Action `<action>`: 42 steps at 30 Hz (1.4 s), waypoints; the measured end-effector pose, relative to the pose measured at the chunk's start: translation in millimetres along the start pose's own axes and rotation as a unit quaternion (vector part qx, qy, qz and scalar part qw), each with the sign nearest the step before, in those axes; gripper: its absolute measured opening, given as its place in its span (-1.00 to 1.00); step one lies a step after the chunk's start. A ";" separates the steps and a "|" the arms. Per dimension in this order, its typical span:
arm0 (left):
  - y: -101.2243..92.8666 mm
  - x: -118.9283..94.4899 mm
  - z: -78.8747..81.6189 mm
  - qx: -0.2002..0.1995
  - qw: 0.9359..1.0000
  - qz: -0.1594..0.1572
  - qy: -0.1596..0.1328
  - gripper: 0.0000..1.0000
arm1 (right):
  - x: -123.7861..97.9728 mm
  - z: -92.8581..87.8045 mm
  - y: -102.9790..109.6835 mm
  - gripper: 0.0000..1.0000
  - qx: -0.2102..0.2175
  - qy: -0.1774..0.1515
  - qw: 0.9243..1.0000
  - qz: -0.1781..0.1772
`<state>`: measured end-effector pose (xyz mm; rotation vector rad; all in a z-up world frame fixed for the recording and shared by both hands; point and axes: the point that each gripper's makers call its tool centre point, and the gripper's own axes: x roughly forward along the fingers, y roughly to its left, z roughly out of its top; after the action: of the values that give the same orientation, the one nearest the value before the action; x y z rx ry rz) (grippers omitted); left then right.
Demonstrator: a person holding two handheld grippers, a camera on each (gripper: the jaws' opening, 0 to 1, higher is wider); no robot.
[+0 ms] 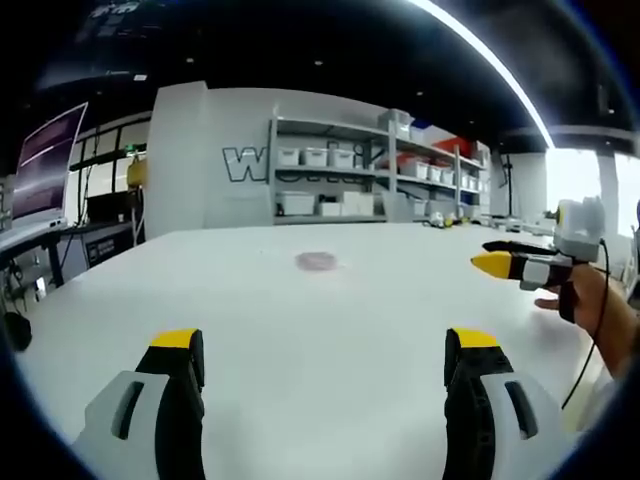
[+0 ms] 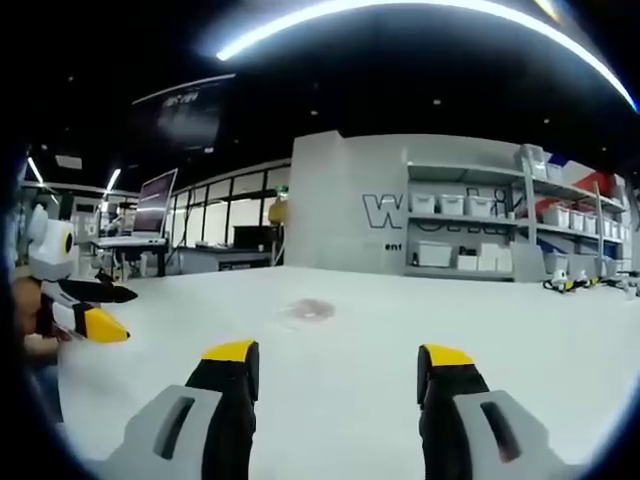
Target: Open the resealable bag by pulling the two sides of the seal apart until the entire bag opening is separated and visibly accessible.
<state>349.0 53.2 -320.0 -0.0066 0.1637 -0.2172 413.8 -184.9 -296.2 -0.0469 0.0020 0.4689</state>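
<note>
Resealable bag (image 1: 317, 262): lies flat mid-table (image 1: 300, 330), untouched, well ahead of both grippers. Left gripper (image 1: 325, 350): jaws spread, empty. Right gripper (image 2: 335, 362): likewise. Step: approach. Next, probably: reach in and pinch opposite seal sides.

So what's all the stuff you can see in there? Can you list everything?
Resealable bag: one, clear with a pinkish tint, flat on the table, far ahead of both grippers.
Table: one, white, wide.
Shelves: one rack, grey, against the back wall, holding white bins.
Monitor: one, glowing purple, on a desk at the far left.
Left gripper: one, grey and black with yellow tips, jaws wide apart, over the table.
Right gripper: one, same colours, jaws wide apart, holding nothing.
Hand: one, gripping the right gripper's handle.
</note>
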 end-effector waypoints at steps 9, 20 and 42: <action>-0.3 0.5 -0.1 0.001 1.000 -0.001 0.001 0.98 | 1.9 -11.3 1.7 0.27 -0.010 0.018 1.000 0.008; -0.1 -0.2 -0.4 0.000 1.000 0.000 0.000 0.98 | 4.5 -10.7 2.6 0.17 -0.022 0.015 0.999 0.018; -0.6 -0.7 -1.2 -0.003 1.000 -0.001 -0.003 0.97 | 23.6 -12.1 10.6 0.08 -0.022 0.021 0.999 0.044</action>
<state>348.1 52.8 -321.1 -0.0136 0.1583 -0.2188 430.1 -165.4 -309.1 -0.0994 0.0353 0.5557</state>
